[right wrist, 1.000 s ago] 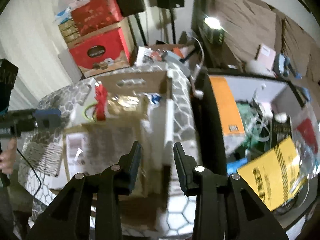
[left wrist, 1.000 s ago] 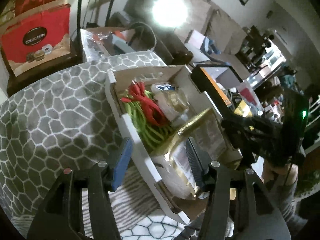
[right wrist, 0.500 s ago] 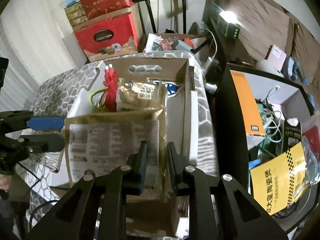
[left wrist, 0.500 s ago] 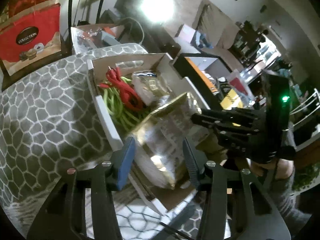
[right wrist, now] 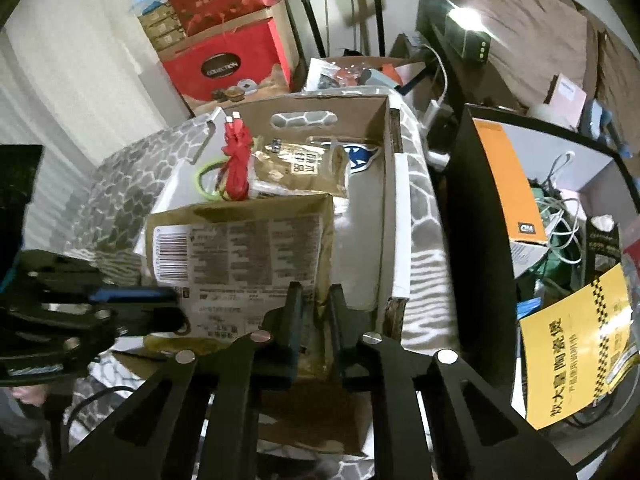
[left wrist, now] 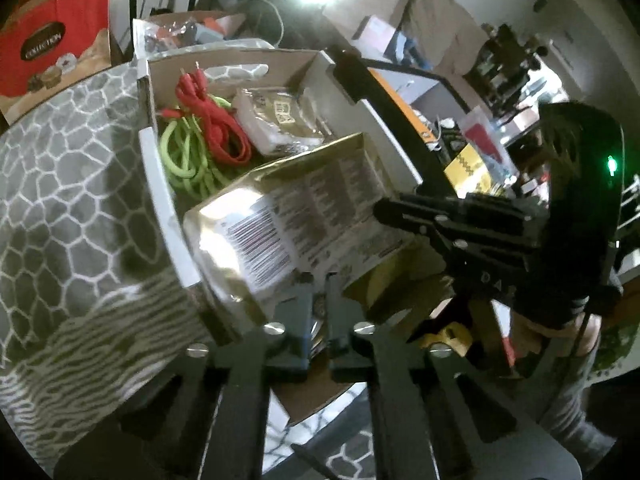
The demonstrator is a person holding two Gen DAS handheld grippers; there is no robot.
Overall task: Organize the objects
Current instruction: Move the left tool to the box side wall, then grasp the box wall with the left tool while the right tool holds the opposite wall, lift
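A gold foil bag [left wrist: 304,208] with a barcode label lies tilted over the near part of an open cardboard box [left wrist: 160,168]. My left gripper [left wrist: 316,292] is shut on the bag's near edge. My right gripper [right wrist: 316,300] is shut on another edge of the same bag [right wrist: 248,248]. Each gripper also shows in the other's view: the right gripper [left wrist: 440,216] at the bag's right side, the left gripper [right wrist: 132,304] at its left. Deeper in the box [right wrist: 396,208] lie a red cable [left wrist: 212,120], a green cable [left wrist: 180,156] and a smaller gold packet [right wrist: 300,168].
The box rests on a grey honeycomb-patterned cover [left wrist: 60,160]. Right of it stands a black crate [right wrist: 472,208] with an orange box, cables and a yellow bag [right wrist: 576,344]. Red gift boxes [right wrist: 224,64] are stacked behind, by speaker stands.
Both grippers have closed onto the gold bag. The left one moved in toward the box, and the bag has turned from edge-on to label side up.
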